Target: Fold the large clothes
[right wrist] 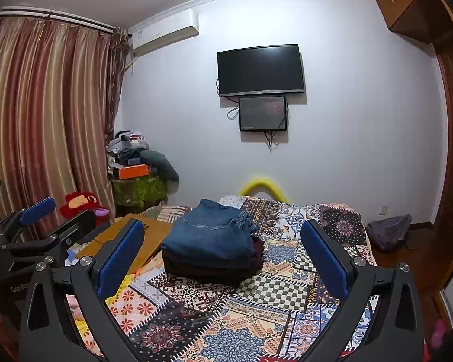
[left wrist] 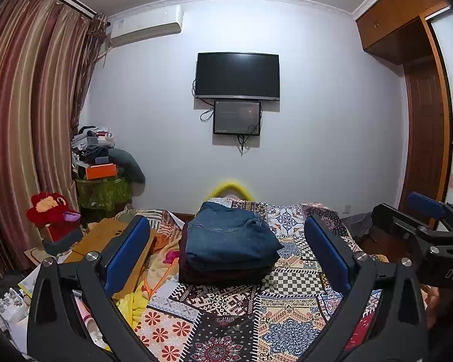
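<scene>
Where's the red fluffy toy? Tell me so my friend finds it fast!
Start at the striped curtain on the left. At its foot, beside the patchwork bed, sits the red plush toy. Nothing else nearby is bright red and furry, with a yellow face patch.

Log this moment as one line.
left hand-held gripper open, empty | right hand-held gripper open, empty | folded jeans atop stack on bed

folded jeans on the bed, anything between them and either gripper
Nothing visible does. The folded jeans sit atop a dark folded pile, and only bare patterned bedspread lies between them and the open left gripper or open right gripper. Neither gripper touches them.
</scene>
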Demonstrator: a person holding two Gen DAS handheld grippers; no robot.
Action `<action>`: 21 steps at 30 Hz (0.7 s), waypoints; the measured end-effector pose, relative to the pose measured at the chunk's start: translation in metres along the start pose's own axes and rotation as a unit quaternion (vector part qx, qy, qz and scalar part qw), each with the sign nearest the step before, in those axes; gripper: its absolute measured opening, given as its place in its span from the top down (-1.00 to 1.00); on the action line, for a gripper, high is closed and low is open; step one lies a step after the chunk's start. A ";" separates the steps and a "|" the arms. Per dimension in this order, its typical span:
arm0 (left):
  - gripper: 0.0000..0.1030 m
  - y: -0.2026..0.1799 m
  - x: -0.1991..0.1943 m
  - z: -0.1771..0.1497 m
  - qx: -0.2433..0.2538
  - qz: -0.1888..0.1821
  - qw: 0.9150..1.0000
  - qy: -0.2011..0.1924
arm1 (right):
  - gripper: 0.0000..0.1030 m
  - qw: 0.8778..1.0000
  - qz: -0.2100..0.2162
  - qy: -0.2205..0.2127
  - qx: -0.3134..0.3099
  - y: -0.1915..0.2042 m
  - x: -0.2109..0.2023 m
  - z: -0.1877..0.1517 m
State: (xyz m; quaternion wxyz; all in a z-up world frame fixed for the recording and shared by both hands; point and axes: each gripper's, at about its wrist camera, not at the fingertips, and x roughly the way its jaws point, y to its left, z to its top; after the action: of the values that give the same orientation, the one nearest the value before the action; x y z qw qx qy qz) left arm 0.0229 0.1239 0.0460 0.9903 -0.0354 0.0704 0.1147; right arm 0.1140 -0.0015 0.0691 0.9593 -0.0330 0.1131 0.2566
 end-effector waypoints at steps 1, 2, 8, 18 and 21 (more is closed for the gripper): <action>-0.99 0.000 0.000 0.000 0.000 0.000 1.000 0.001 | -1.00 1.000 0.000 0.000 0.000 0.000 0.000 0.000; -0.99 0.000 0.001 0.000 0.001 -0.001 1.000 0.001 | -1.00 1.000 0.000 0.000 0.000 0.000 0.000 0.000; -0.99 -0.001 0.001 -0.001 0.002 -0.007 1.000 0.003 | -1.00 1.000 -0.002 0.002 0.002 0.000 0.001 0.001; -0.99 0.000 0.004 -0.001 0.004 -0.021 1.000 0.015 | -1.00 1.000 -0.004 0.004 0.003 -0.001 0.002 0.000; -0.99 0.000 0.004 -0.002 0.006 -0.020 1.000 0.014 | -1.00 1.000 -0.006 0.005 0.003 -0.001 0.003 0.000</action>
State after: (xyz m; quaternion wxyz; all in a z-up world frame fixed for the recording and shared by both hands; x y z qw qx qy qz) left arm 0.0264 0.1247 0.0431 0.9915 -0.0324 0.0844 0.0938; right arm 0.1171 -0.0009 0.0686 0.9603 -0.0317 0.1191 0.2501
